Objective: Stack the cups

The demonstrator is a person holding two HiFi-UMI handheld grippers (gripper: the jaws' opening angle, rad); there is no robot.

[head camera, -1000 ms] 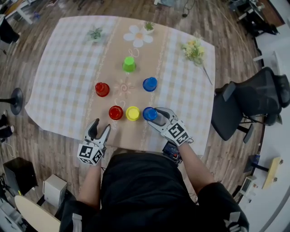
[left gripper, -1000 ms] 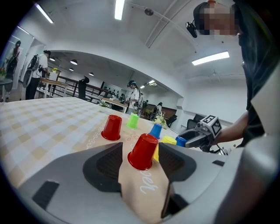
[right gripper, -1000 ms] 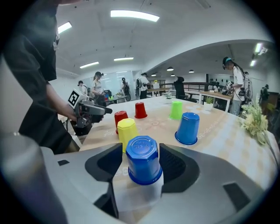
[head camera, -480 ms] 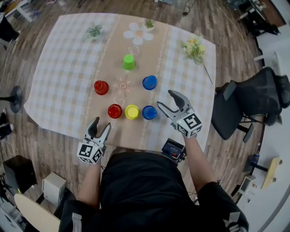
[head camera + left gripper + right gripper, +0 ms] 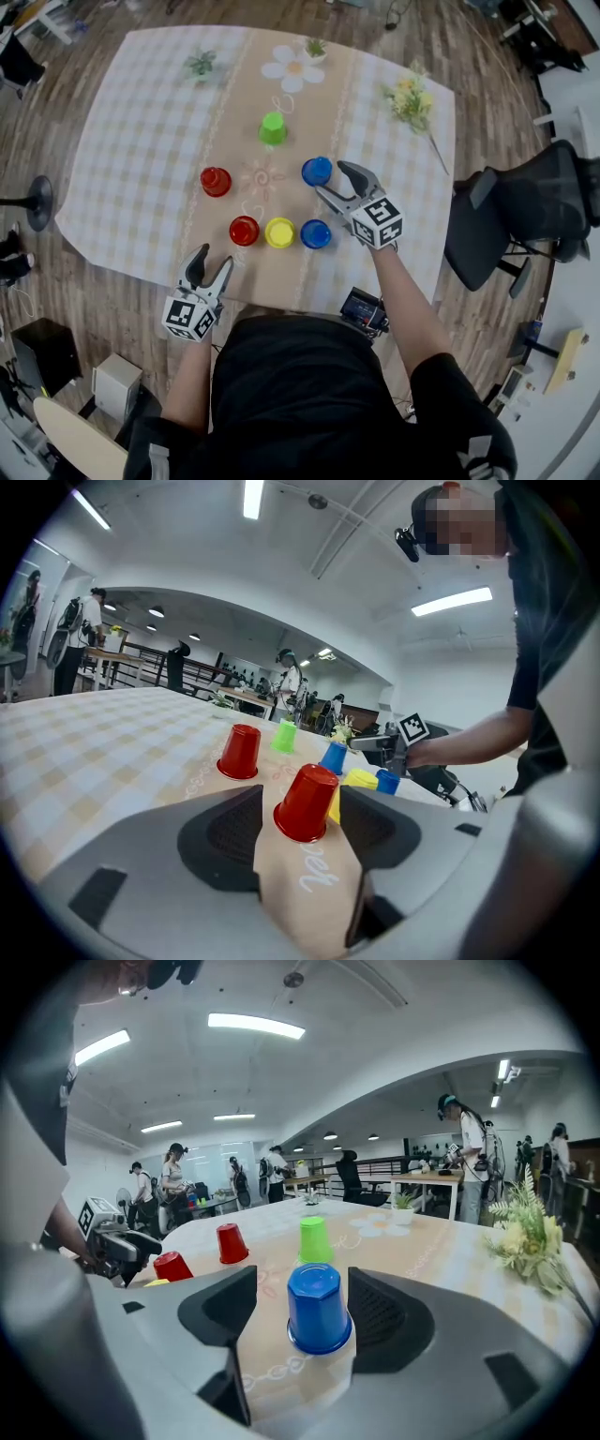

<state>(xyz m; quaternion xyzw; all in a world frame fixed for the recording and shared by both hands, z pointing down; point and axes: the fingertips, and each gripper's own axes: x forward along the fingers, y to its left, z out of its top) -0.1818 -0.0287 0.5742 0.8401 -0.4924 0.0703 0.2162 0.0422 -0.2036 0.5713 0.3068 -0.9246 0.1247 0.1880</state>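
Right gripper view: right gripper (image 5: pixel 302 1316) is opening its jaws wide around an upside-down blue cup (image 5: pixel 319 1309) at frame centre, pads not touching yet, prob. lining up a grab for stacking. Head view: left gripper (image 5: pixel 208 270) is hanging open & empty at lower left, just below the red cup (image 5: pixel 244 230).

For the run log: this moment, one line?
right gripper: jaws opening, far blue cup at mouth, untouched | left gripper: open, empty | stacked: none

Head view overhead; low gripper views, seemingly close, share cups (image 5: pixel 273 129).
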